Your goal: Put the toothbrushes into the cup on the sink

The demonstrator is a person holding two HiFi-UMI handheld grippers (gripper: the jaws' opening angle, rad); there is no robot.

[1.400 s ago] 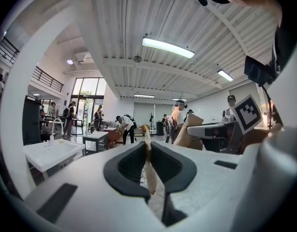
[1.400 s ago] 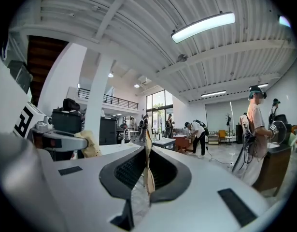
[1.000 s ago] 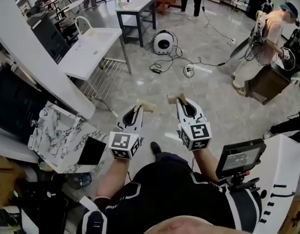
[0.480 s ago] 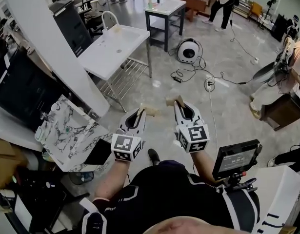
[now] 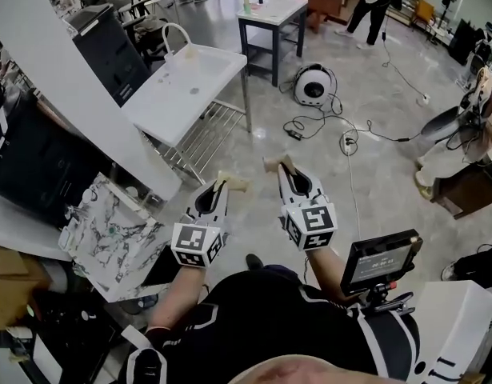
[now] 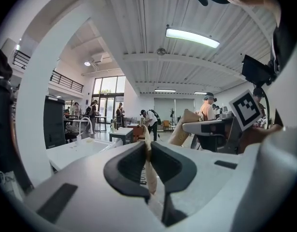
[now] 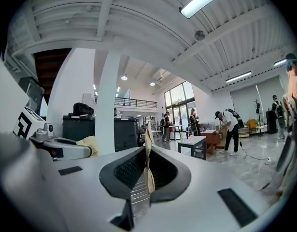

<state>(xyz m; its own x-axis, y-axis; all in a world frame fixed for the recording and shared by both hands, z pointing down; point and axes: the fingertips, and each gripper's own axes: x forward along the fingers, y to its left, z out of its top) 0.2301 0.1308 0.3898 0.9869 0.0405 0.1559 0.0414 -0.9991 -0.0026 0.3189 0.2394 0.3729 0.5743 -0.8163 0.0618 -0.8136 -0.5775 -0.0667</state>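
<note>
Left hand-held gripper [image 5: 232,183] and right hand-held gripper [image 5: 275,165] are held side by side above the floor [image 5: 366,174]. Each has its tan pads pressed together with nothing between them. The white sink [image 5: 162,106] stands well apart, ahead and to the left. Any cup or toothbrushes on it are too small to make out.

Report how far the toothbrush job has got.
Done: pickup. The left gripper is shut on a pale, flat toothbrush, and the right gripper on a second toothbrush. In hand: both are held over the floor, well short of the white sink. Left: reach the sink and drop both into the cup, which is too small here to make out.
</note>
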